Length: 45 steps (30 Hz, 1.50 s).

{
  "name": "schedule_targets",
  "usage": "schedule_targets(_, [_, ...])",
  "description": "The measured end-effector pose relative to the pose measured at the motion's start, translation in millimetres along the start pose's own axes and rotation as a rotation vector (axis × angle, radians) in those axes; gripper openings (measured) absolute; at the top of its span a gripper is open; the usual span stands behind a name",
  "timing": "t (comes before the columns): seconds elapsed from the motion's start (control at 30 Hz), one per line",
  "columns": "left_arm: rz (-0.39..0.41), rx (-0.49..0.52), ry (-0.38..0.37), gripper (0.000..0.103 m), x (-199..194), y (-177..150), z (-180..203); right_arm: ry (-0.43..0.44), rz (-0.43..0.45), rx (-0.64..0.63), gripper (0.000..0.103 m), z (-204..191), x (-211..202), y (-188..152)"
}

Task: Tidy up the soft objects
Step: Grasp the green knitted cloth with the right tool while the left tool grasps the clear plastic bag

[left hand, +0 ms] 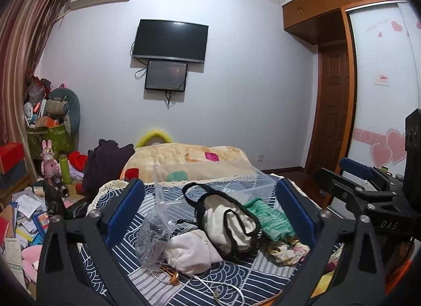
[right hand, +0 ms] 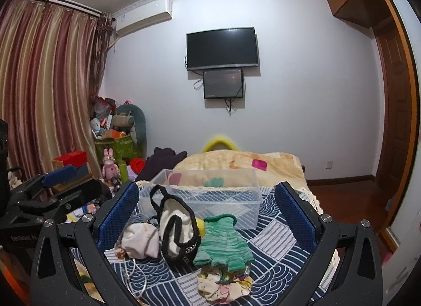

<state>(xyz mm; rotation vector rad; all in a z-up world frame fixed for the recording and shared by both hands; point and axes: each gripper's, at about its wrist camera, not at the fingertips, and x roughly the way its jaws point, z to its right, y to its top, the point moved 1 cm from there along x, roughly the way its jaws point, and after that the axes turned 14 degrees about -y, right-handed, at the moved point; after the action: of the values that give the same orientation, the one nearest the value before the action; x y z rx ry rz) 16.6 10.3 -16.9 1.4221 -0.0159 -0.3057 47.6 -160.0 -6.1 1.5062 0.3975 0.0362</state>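
Soft items lie in a heap on a blue patterned cloth (right hand: 276, 237): a white pouch (right hand: 140, 240) (left hand: 189, 252), a white cloth with black trim (right hand: 176, 224) (left hand: 229, 224), a green knitted piece (right hand: 223, 242) (left hand: 271, 217) and a floral fabric piece (right hand: 223, 285) (left hand: 288, 249). A clear plastic box (right hand: 210, 195) (left hand: 231, 185) stands empty behind them. My left gripper (left hand: 210, 214) is open above the heap. My right gripper (right hand: 208, 219) is open above it too, and also shows at the right of the left wrist view (left hand: 355, 177).
A clear plastic bag (left hand: 155, 235) and a white cable (left hand: 223, 285) lie by the pouch. A beige blanket (right hand: 250, 164) covers the bed behind. Cluttered papers (left hand: 23, 216), toys and a green bin (right hand: 118, 145) fill the left floor. A wardrobe (left hand: 381, 82) stands right.
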Motion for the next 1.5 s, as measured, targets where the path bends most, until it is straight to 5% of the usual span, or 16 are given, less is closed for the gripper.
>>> schedule_targets(0.03, [-0.013, -0.008, -0.008, 0.082, 3, -1, -4, -0.003, -0.009, -0.002, 0.103, 1, 3, -2])
schedule_targets(0.27, [-0.096, -0.094, 0.023, 0.067, 27, -18, -41, -0.014, -0.087, 0.002, 0.092, 9, 28, -16])
schedule_targets(0.83, [-0.285, -0.247, 0.127, 0.064, 73, -79, -119, -0.003, -0.368, 0.003, 0.064, 23, 90, -67])
schedule_targets(0.93, [-0.318, -0.254, 0.135, 0.061, 81, -89, -121, 0.011, -0.390, -0.013, 0.058, 17, 91, -71])
schedule_targets(1.23, [-0.324, -0.270, 0.132, 0.032, 78, -89, -122, 0.021, -0.400, -0.079, 0.029, 7, 94, -73])
schedule_targets(1.5, [-0.267, -0.260, 0.146, 0.029, 56, -72, -118, 0.010, -0.347, -0.070, 0.018, 12, 87, -62])
